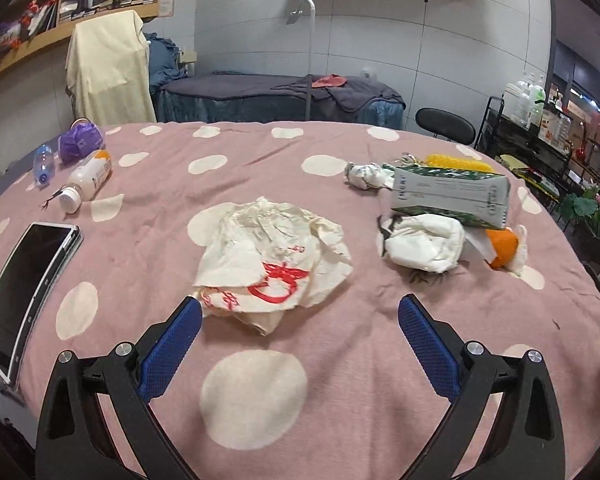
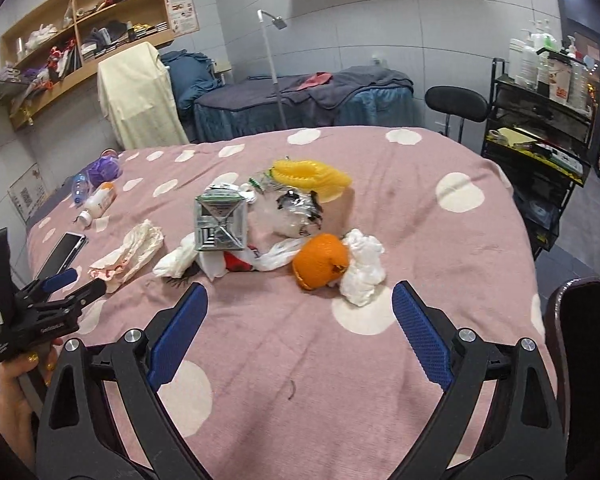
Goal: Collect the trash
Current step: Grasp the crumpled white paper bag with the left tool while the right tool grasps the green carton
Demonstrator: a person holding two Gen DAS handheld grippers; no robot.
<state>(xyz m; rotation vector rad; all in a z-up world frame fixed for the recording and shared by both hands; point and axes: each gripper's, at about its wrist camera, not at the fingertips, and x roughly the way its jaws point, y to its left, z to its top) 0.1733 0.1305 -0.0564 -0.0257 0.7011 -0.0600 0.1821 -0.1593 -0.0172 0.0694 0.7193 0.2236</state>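
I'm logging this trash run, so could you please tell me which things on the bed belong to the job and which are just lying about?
Trash to collect:
crumpled paper wrapper
milk carton
orange peel
white tissue wad
yellow plastic tray

Just lying about:
phone
white pill bottle
clear water bottle
purple pouch

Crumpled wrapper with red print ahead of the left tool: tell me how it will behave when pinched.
The crumpled wrapper looks thin and creased, so it probably collapses floppily. It likely weighs little, and loose edges may drape below the left tool.
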